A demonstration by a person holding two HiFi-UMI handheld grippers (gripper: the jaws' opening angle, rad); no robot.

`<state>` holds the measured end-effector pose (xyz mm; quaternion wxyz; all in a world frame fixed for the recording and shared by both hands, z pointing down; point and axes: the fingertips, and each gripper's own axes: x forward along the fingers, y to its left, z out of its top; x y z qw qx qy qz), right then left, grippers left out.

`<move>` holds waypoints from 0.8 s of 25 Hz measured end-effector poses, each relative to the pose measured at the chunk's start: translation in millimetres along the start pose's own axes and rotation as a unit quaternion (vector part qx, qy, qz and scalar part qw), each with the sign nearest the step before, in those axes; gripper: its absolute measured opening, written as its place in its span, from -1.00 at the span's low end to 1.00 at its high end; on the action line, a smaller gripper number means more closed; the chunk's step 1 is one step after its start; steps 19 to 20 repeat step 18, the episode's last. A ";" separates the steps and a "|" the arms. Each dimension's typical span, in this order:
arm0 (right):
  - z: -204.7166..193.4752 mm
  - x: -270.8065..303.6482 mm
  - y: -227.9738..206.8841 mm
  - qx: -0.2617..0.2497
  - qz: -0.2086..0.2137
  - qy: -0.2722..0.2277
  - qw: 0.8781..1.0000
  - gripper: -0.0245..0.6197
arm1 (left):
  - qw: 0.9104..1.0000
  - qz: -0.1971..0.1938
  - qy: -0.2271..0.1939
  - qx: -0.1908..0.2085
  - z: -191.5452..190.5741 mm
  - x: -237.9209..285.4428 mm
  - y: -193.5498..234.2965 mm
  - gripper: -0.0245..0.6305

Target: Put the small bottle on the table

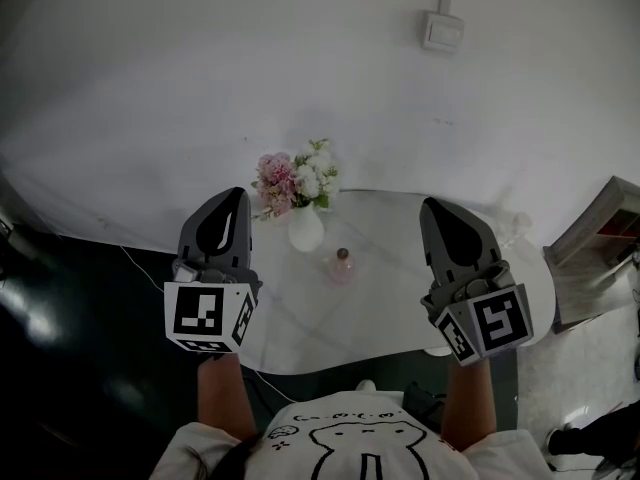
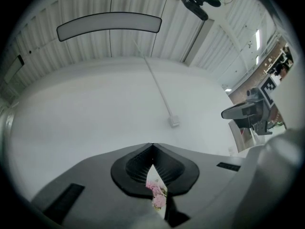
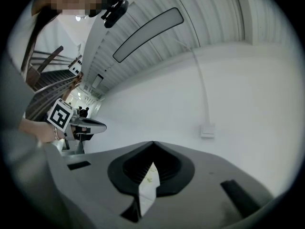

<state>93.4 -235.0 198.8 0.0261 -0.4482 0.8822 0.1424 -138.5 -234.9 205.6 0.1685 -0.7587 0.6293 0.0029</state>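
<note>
A small pink bottle [image 1: 342, 266] with a dark cap stands upright on the white round table [image 1: 390, 308], just right of the vase. My left gripper [image 1: 236, 194] is held above the table's left part, jaws shut with nothing between them. My right gripper [image 1: 430, 204] hovers over the table's right part, also shut and empty. Both point up toward the white wall. In the left gripper view only the wall and a sliver of pink flowers [image 2: 156, 191] show through the closed jaws.
A white vase [image 1: 306, 228] with pink and white flowers [image 1: 297, 176] stands at the table's back. A wall switch plate [image 1: 442, 31] sits high on the wall. A wooden chair [image 1: 602, 238] is at the right; dark floor lies to the left.
</note>
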 end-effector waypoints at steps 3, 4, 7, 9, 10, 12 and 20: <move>0.9 -2.3 -0.4 -0.005 0.001 0.001 1.000 -0.95 | 1.000 -0.001 -0.002 -0.002 0.4 -0.1 -1.5 -0.91; 0.6 -3.0 -0.5 -0.005 0.002 0.001 1.000 -0.95 | 1.000 -0.001 -0.003 -0.002 0.3 -0.3 -2.0 -0.91; -0.5 -4.7 -0.5 -0.005 0.002 0.005 1.000 -0.95 | 1.000 -0.003 -0.006 -0.003 2.3 -1.8 -3.8 -0.91; -1.9 -6.3 -0.2 -0.006 0.003 0.009 1.000 -0.95 | 1.000 -0.003 -0.009 -0.006 4.3 -2.9 -5.0 -0.91; -2.9 -7.1 0.2 -0.006 0.003 0.011 1.000 -0.95 | 1.000 -0.003 -0.009 -0.007 5.1 -3.5 -5.7 -0.91; -4.2 -8.4 0.8 -0.005 0.003 0.012 1.000 -0.95 | 1.000 -0.004 -0.009 -0.006 6.0 -4.2 -7.0 -0.91; -6.0 -8.6 1.1 -0.006 0.003 0.017 1.000 -0.95 | 1.000 -0.006 -0.005 0.005 6.1 -4.8 -10.2 -0.91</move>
